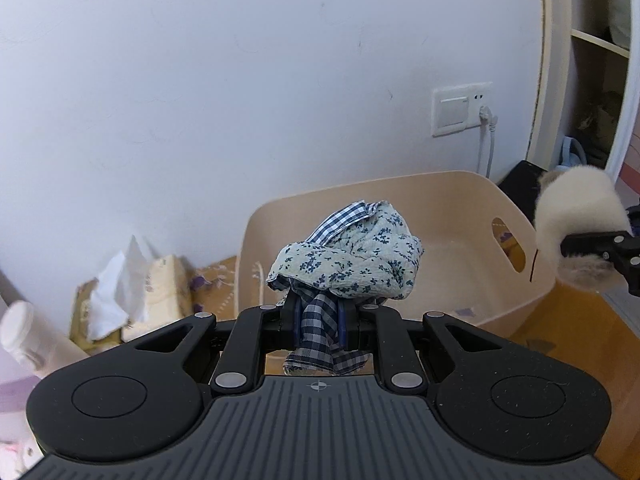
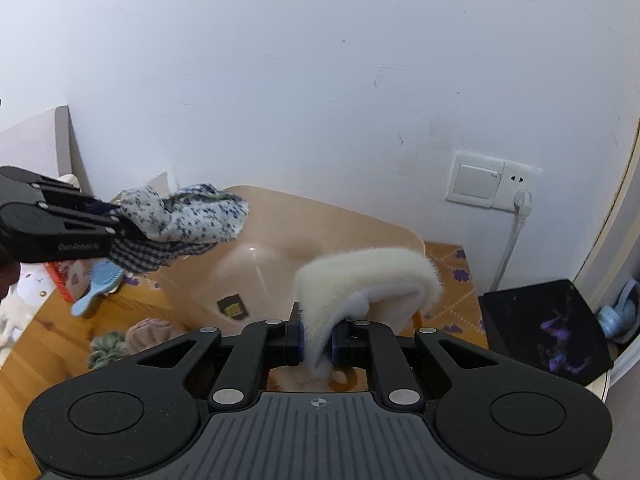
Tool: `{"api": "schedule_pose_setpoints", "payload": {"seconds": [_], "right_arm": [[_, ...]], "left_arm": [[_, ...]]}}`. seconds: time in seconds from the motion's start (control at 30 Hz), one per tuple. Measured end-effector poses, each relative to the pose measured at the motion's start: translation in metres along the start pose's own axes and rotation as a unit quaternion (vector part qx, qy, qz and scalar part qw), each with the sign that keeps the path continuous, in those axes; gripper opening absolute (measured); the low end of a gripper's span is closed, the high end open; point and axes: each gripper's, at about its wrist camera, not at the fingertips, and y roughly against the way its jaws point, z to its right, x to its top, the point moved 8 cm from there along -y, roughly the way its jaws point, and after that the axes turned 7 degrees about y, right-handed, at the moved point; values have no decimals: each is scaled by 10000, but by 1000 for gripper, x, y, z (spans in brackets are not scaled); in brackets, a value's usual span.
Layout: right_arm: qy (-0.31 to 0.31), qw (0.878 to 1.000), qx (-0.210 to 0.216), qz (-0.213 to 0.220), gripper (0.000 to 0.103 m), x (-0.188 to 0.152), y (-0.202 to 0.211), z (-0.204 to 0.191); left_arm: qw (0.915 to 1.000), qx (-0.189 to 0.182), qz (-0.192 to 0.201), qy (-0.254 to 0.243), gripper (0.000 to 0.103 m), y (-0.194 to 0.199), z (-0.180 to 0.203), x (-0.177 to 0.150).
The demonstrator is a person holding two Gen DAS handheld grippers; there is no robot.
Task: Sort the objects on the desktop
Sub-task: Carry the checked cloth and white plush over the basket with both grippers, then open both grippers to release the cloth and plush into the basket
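The left gripper [image 1: 318, 320] is clenched on a crumpled cloth [image 1: 348, 258], thin cotton with small blue flowers on pale ground and a navy gingham lining that hangs down between the jaws; the bundle is held in the air just above the near rim of a beige plastic bin [image 1: 460, 200], smooth-walled with rounded corners and an oval handle cutout. The right gripper [image 2: 318, 338] is closed on a fluffy cream fabric piece [image 2: 372, 276], long-piled and soft, which arches up from the jaws and droops over the bin's right edge. The bin stands on a wooden tabletop [image 2: 36, 344] of orange-brown grain, partly covered by a mat with purple flowers. On the wood lie a light blue hairbrush [image 2: 94, 286], a green knitted item [image 2: 106, 350] and a pinkish soft item [image 2: 150, 334] beside it. A pack of tissues [image 1: 156, 300] sits left of the bin against the white wall, which carries a switch and socket plate [image 1: 460, 108] with a plugged cable. A black box [image 2: 540, 328] stands at the right. Both grippers point toward the wall, the left one reaching in sideways over the bin's left end.
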Motion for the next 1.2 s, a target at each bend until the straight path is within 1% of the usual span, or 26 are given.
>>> {"api": "schedule_pose_setpoints", "payload": {"seconds": [0.17, 0.27, 0.43, 0.6, 0.73, 0.77, 0.8, 0.83, 0.87, 0.9, 0.93, 0.97, 1.0, 1.03, 1.07, 1.1, 1.17, 1.2], "right_arm": [[27, 9999, -116, -20, 12, 8, -17, 8], [118, 9998, -102, -77, 12, 10, -27, 8], [332, 9989, -35, -320, 12, 8, -52, 4], [448, 9977, 26, -514, 12, 6, -73, 2], [427, 9966, 70, -705, 14, 0, -84, 1], [412, 9963, 87, -747, 18, -1, -86, 1], [388, 9960, 102, -796, 24, -3, -88, 0], [346, 9959, 102, -826, 30, -5, -90, 1], [304, 9959, 103, -840, 32, -6, -90, 1], [282, 9960, 84, -845, 33, -7, -90, 0], [287, 9960, 59, -849, 38, -7, -91, 0], [294, 9959, 45, -849, 44, -8, -90, 0], [287, 9960, 39, -843, 49, -6, -91, 1], [276, 9961, 22, -836, 58, -7, -90, 2], [267, 9962, -6, -824, 65, -6, -89, 2], [260, 9964, -35, -804, 68, -6, -87, 2], [232, 9967, -101, -773, 85, -5, -83, 3], [207, 9967, -140, -767, 88, -6, -82, 3]], "left_arm": [[9997, -176, -142, 24, 16, -22, 12, 1], [9996, -172, -226, -37, 16, -34, 13, 0], [9992, -83, -368, -162, 17, -55, 13, -6], [9982, -78, -550, -221, 17, -74, 12, -13], [9964, -145, -811, -215, 19, -89, 11, -19], [9956, -164, -894, -206, 22, -91, 10, -21], [9953, -178, -935, -203, 23, -93, 10, -23], [9955, -188, -907, -193, 28, -92, 9, -23], [9960, -204, -848, -209, 38, -91, 8, -23], [9963, -194, -798, -240, 45, -89, 8, -22], [9965, -169, -774, -260, 59, -88, 9, -22], [9967, -173, -736, -281, 68, -86, 9, -20], [9971, -175, -679, -283, 70, -83, 10, -19], [9974, -179, -632, -288, 70, -81, 11, -17], [9977, -198, -584, -294, 70, -78, 11, -16], [9980, -202, -540, -270, 70, -75, 11, -14], [9983, -241, -470, -229, 71, -69, 12, -11], [9985, -240, -437, -206, 71, -66, 12, -10]]}}
